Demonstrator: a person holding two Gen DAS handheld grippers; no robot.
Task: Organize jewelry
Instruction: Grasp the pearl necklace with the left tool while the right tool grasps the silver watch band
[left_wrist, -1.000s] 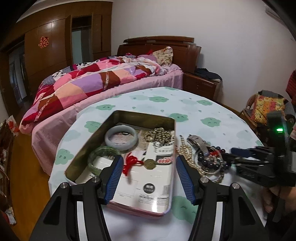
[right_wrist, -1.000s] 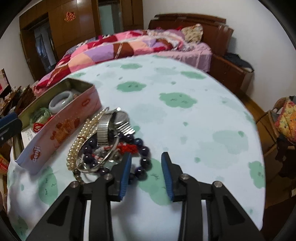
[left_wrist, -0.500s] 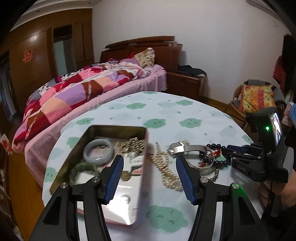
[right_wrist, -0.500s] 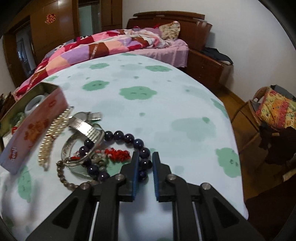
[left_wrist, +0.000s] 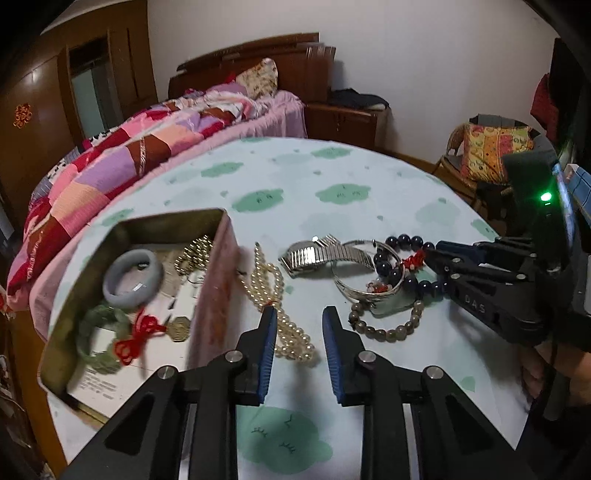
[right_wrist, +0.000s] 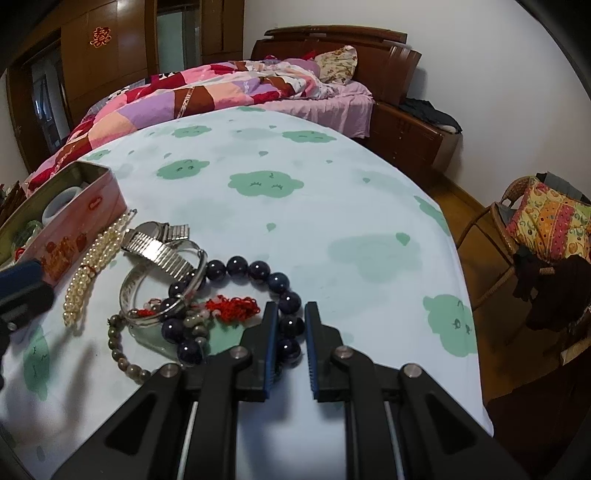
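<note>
We had the right hand-held gripper (right_wrist: 287, 332) clenched on the dark bead bracelet (right_wrist: 258, 271) between its fingers, ready to lift, while the left hand-held gripper (left_wrist: 298, 332), jaws closing, straddled the pearl strand (left_wrist: 275, 295) beside the tin (left_wrist: 218, 280), on the counter (left_wrist: 332, 170).

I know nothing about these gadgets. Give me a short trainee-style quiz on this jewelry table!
1. True or false: the pearl strand lies inside the tin.
2. What sits between the right gripper's jaws? A) silver watch B) dark bead bracelet C) green bangle
3. Fill in: the lavender bangle rests in the ____.

Key: 1 false, it lies on the tablecloth beside the tin; 2 B; 3 tin.
</note>
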